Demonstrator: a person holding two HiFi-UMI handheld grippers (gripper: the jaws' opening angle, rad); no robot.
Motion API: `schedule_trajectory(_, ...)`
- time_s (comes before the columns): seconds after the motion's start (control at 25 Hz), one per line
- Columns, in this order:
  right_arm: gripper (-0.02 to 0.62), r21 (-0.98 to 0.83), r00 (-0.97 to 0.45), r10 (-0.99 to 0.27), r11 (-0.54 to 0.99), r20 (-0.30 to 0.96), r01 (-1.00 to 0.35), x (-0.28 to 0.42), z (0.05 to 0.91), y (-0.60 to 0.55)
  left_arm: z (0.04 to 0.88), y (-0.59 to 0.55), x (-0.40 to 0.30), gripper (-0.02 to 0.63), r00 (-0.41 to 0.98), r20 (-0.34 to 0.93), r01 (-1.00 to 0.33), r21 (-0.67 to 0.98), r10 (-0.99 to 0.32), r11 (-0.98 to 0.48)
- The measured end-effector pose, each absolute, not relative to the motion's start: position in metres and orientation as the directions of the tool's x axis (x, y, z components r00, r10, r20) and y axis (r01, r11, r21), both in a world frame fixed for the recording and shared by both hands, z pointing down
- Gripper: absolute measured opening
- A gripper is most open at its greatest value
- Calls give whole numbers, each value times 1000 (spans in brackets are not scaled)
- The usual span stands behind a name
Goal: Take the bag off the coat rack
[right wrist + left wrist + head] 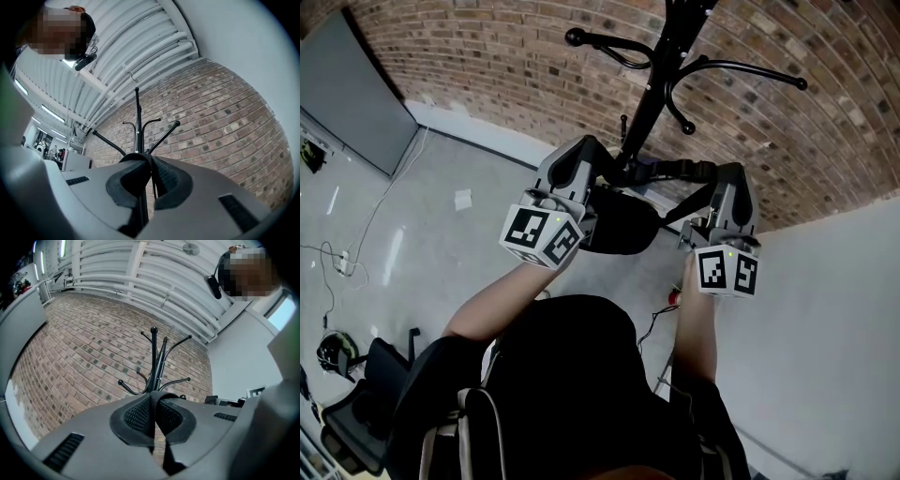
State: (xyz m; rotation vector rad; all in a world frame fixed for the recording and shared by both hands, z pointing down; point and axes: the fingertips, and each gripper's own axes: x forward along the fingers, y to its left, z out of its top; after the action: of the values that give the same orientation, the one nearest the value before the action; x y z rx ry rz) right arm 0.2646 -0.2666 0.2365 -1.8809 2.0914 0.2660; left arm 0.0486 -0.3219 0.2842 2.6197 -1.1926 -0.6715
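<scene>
Between the two raised grippers, in front of the pole of the coat rack [661, 66], the black bag [619, 225] is hanging by its strap [675, 170]. In the head view the strap is running nearly level from one gripper across to the other. The bag's body is sagging under it toward the person, with its longer side lying along that same line and closer to the left gripper. The bag's opening is not showing, so what is lying inside it cannot be told.

The left gripper [602, 174] is clenching the strap: in its own view the ribbed pads are pressing together on the black webbing [153, 411], which is standing on edge between them. The right gripper [719, 176] is likewise biting on the strap, showing as a thin dark band [151, 165] between its closed pads. Both are pointing at the rack, whose hooks are spreading out above the jaws against the brick wall [487, 75].

Each gripper's cube, the left one [542, 234] and the right one [727, 270], is showing black-and-white square markers.
</scene>
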Motion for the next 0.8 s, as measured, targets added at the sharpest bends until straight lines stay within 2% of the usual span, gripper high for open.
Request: schedule_trajectory(0.8, 20, -15, -60, -963, 66, -262, -998, 244, 279, -237, 300, -303, 38, 20, 597, -277, -675, 334, -753, -658)
